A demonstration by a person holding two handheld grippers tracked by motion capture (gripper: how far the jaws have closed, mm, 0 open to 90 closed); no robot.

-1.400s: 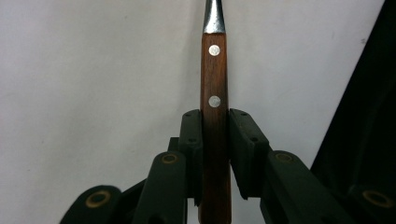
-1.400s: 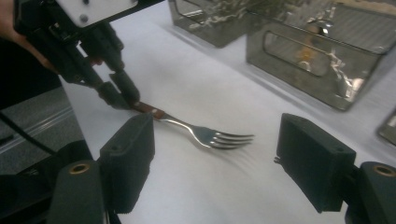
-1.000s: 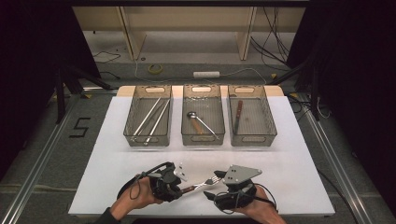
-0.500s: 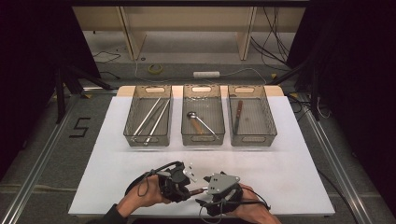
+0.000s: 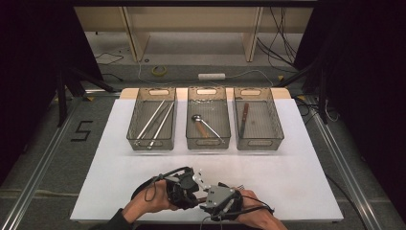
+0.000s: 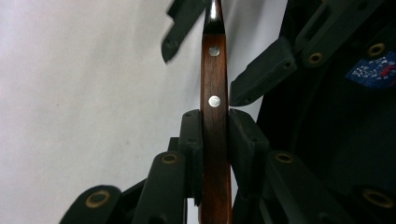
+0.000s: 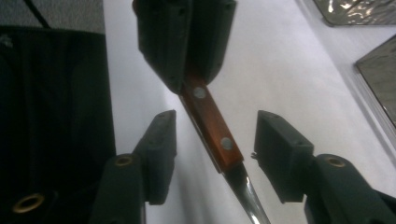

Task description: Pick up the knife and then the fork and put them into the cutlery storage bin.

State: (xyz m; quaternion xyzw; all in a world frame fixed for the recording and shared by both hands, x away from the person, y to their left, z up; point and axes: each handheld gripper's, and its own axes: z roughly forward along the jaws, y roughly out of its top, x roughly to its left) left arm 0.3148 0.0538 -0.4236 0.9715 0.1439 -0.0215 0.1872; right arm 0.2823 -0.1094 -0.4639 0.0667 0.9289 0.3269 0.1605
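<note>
A utensil with a riveted brown wooden handle point(image 6: 215, 116) and a metal shaft is clamped in my left gripper point(image 6: 215, 140), which is shut on the handle. The two hands meet near the table's front edge, left gripper point(image 5: 184, 189) beside right gripper point(image 5: 218, 200). In the right gripper view the handle point(image 7: 210, 126) runs diagonally between the right gripper's point(image 7: 217, 137) two pads. Its jaws have just been closing, but a gap remains on both sides of the wood. The left gripper's jaws point(image 7: 187, 42) grip the handle's far end.
Three mesh trays stand in a row at the back of the white mat point(image 5: 297, 167). The left tray point(image 5: 139, 139) holds long metal rods, the middle tray point(image 5: 191, 141) a ladle, the right tray point(image 5: 268, 141) a wooden-handled utensil.
My right gripper has moved left and down toward the left gripper. Its jaws now straddle the wooden handle and stand narrower than before. The left gripper keeps its grip.
</note>
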